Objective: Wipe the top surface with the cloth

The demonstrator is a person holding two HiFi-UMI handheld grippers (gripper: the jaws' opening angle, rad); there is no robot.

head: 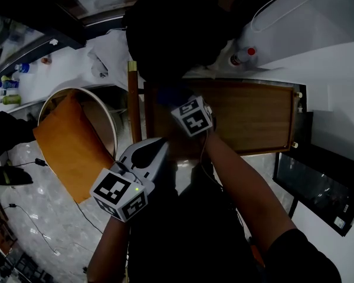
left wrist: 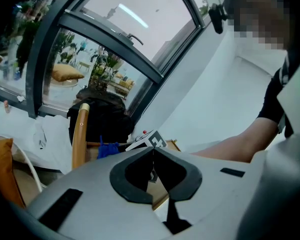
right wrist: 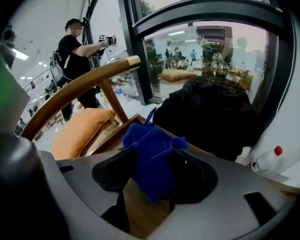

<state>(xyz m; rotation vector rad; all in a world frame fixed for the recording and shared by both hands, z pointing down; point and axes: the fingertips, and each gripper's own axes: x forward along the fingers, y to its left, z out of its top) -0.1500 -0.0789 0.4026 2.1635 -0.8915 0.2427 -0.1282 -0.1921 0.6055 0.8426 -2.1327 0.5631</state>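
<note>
In the head view, the wooden top (head: 253,117) lies ahead of the person, with the blue cloth (head: 168,94) bunched close to its far left corner. The right gripper (head: 183,106) reaches down to that corner, its marker cube facing up just behind the cloth. The left gripper (head: 159,146) hangs off the top's near left corner, over the floor, and touches nothing. A black bag (head: 165,34) sits beyond the far edge, and a bottle with a red cap (head: 246,55) lies past the far edge further right. An orange cushion (head: 71,146) rests on a round chair to the left of the top, and a wooden chair post (head: 133,99) stands just beside the top's left edge. In the left gripper view, the two jaws meet at their tips with nothing between them. Past them show the right gripper's cube, the cloth to its left on the top's corner, the chair post and the black bag behind it, and the person's bare forearm (left wrist: 240,144) coming in from the right. In the right gripper view, the jaws stand wide apart over the wooden top. The cloth rises in a bunch in the gap between them and rests against the right jaw's pad, while the left pad stays clear of it. Behind it are the black bag, the cushion under the chair's curved rail (right wrist: 80,86) and, far off on the left, a person in dark clothes (right wrist: 72,49).
</note>
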